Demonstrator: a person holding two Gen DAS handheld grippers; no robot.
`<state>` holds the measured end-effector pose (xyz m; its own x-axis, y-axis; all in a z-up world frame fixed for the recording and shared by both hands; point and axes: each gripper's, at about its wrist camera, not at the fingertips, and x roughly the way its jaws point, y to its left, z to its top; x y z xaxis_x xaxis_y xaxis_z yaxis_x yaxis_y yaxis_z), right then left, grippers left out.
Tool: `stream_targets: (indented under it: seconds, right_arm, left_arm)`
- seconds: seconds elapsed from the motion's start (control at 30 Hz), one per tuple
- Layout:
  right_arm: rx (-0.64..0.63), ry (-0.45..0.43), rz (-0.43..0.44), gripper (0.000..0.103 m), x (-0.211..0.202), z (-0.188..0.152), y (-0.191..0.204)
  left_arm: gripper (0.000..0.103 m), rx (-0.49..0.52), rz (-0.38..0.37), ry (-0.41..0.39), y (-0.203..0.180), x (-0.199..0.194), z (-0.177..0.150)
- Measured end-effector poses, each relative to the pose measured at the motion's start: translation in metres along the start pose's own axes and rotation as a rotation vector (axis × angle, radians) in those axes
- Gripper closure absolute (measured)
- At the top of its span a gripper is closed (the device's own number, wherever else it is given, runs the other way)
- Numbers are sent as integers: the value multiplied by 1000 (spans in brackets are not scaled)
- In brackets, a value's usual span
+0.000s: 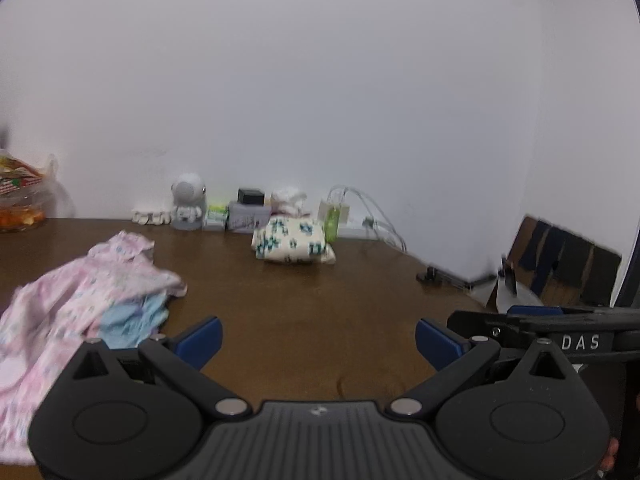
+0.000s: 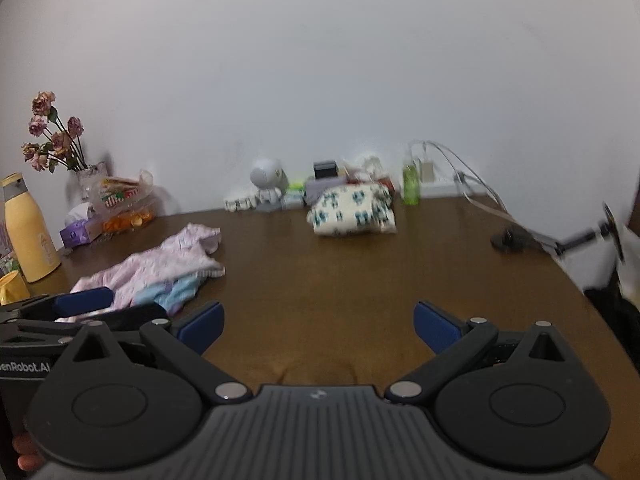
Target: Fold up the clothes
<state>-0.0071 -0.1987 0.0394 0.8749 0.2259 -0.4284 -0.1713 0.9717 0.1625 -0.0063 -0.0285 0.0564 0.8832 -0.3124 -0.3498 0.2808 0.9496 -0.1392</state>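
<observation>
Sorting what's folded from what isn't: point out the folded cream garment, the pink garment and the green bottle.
folded cream garment (image 2: pixel 352 210), right wrist view, middle of its top face
pink garment (image 2: pixel 160 266), right wrist view, middle of the cloth
green bottle (image 2: pixel 410 184), right wrist view, its body

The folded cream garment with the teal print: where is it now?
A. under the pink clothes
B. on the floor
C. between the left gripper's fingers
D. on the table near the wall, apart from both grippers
D: the folded cream garment lies on the brown table by the wall, far from both open grippers.
</observation>
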Motion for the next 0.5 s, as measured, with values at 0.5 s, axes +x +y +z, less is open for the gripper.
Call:
stream_targets:
  seconds: [0.5]
  right_arm:
    - [35, -34, -84, 0, -66, -63, 24]
  left_arm:
    - [2, -1, 7, 19, -5, -50, -47]
